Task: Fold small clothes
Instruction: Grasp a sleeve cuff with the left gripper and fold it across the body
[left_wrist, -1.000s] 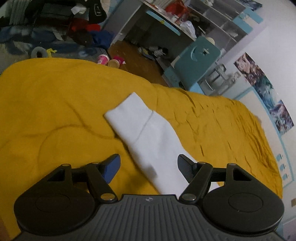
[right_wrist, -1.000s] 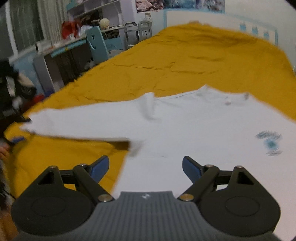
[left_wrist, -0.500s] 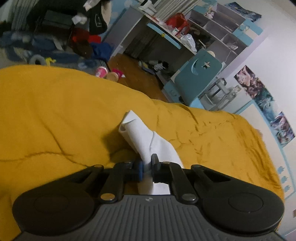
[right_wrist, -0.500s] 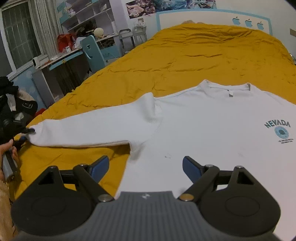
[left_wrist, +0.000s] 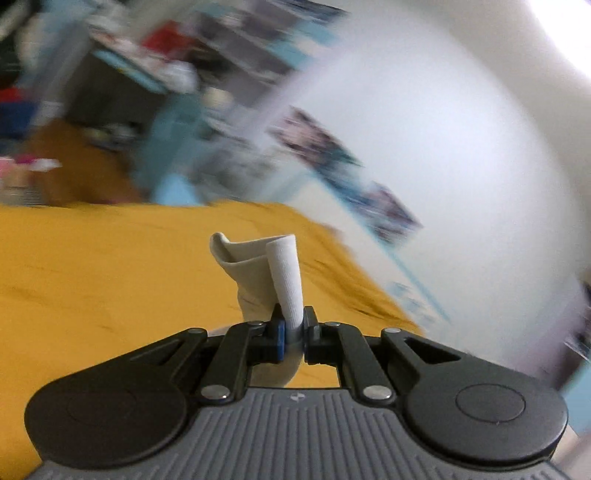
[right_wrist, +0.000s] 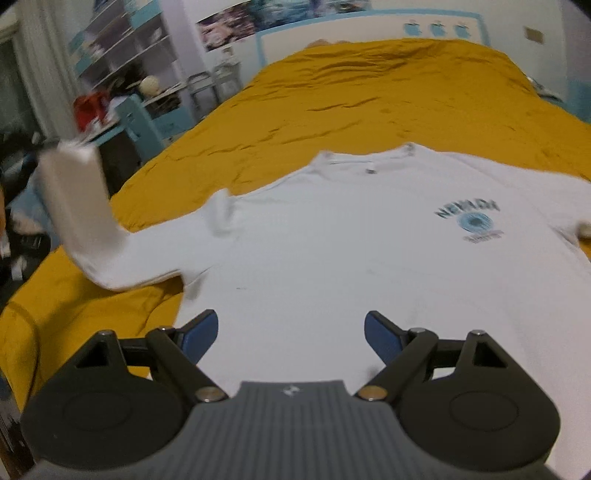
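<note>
Both L fingers (left_wrist: 277, 338) round sleeve (left_wrist: 286, 280)

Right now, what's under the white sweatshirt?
The white sweatshirt lies on the yellow bedspread, which shows all around it. Whatever is beneath its body is covered.

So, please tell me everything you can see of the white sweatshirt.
The white sweatshirt lies front up on the yellow bedspread, its body spread flat. It looks like soft knit cotton, with a ribbed collar and a dark, blurred chest print above a blue circle. One long sleeve is raised off the bed, its cuff pinched in the shut left claw. The open right claw hovers over the hem.
</note>
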